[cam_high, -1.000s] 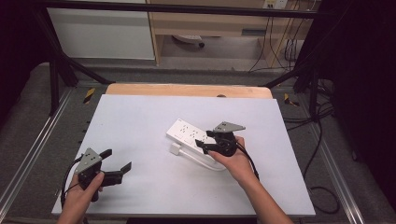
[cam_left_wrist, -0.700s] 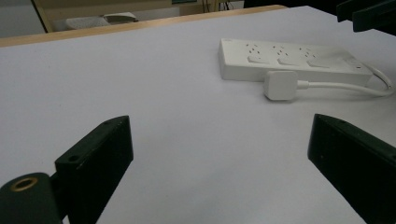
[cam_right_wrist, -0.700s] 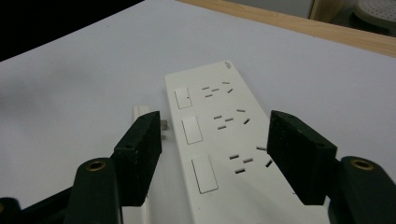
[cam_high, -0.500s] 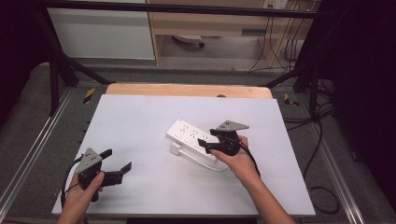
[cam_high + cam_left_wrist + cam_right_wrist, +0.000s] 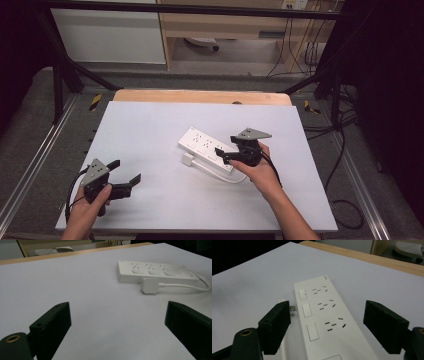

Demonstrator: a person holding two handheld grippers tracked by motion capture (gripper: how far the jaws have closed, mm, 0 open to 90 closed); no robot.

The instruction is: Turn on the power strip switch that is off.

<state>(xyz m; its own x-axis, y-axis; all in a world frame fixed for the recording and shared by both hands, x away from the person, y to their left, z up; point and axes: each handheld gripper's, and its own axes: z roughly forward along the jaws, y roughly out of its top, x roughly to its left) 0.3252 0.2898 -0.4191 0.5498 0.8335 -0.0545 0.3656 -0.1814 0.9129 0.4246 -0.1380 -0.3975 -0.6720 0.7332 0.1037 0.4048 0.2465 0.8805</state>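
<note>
A white table (image 5: 150,125) takes up most of the high view, with a strip of bare wood (image 5: 200,96) along its far edge. Near the middle, a little to the right, a white power strip (image 5: 205,145) lies flat at a slant; in the right gripper view it shows 3 sockets, each with its own switch beside it. Its white cable (image 5: 225,175) loops along the near side and ends in a white plug (image 5: 188,160) that lies on the table just beside the strip's long edge.

The right gripper (image 5: 223,154) is over the near right end of the strip, jaws spread wide, with the strip's width showing between them in the right gripper view (image 5: 325,322); they hold nothing.

The left gripper (image 5: 125,172) sits at the near left corner of the table, well apart from the strip, jaws wide and empty, pointed across the bare top toward the strip (image 5: 150,271) and plug (image 5: 150,285).
</note>
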